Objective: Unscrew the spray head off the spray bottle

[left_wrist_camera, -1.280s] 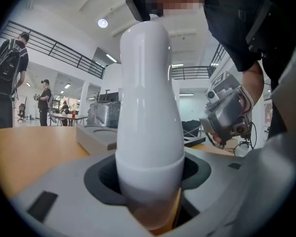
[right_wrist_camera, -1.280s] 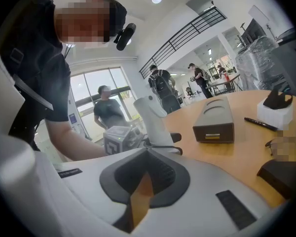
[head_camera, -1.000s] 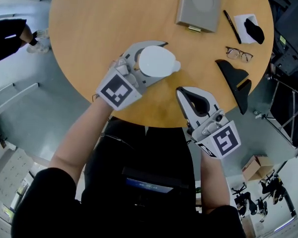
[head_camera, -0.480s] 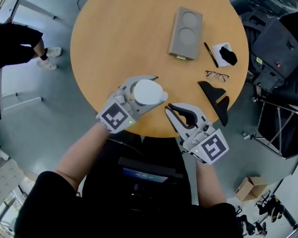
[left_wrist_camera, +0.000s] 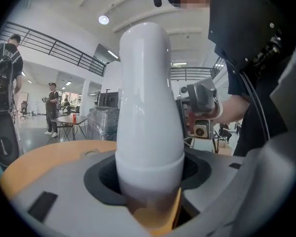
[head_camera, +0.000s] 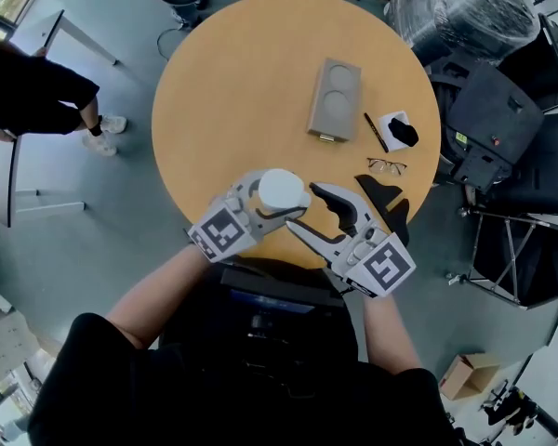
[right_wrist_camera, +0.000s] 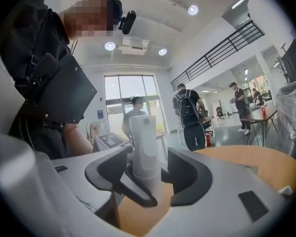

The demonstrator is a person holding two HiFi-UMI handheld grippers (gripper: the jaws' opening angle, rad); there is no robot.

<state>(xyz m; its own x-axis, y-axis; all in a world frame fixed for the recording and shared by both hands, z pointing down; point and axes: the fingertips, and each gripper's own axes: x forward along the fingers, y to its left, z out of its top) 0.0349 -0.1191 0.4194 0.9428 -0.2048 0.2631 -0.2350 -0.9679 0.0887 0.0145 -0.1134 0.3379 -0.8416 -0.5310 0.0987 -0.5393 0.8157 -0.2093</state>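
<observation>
A white spray bottle [head_camera: 281,191] is held up above the round wooden table [head_camera: 232,91]; in the head view I see it end-on as a white disc. My left gripper [head_camera: 277,199] is shut on its body, which fills the left gripper view as the bottle [left_wrist_camera: 149,117] between the jaws of the left gripper [left_wrist_camera: 148,181]. My right gripper [head_camera: 299,209] has come up beside it from the right. Its jaws have just been opening. The spray head [right_wrist_camera: 144,142] stands in the gap of the right gripper [right_wrist_camera: 145,174], with space on both sides.
On the table lie a grey box with two round recesses [head_camera: 334,99], a pen [head_camera: 373,131], glasses [head_camera: 383,166], a black wedge-shaped object [head_camera: 391,203] and a white card with a dark lump [head_camera: 398,130]. A person [head_camera: 37,91] stands at the left. Black wrapped gear [head_camera: 484,100] crowds the right.
Both grippers have risen toward the head camera, the left carrying the bottle. The right gripper has swung left up to the bottle, and its jaws went from shut to open.
</observation>
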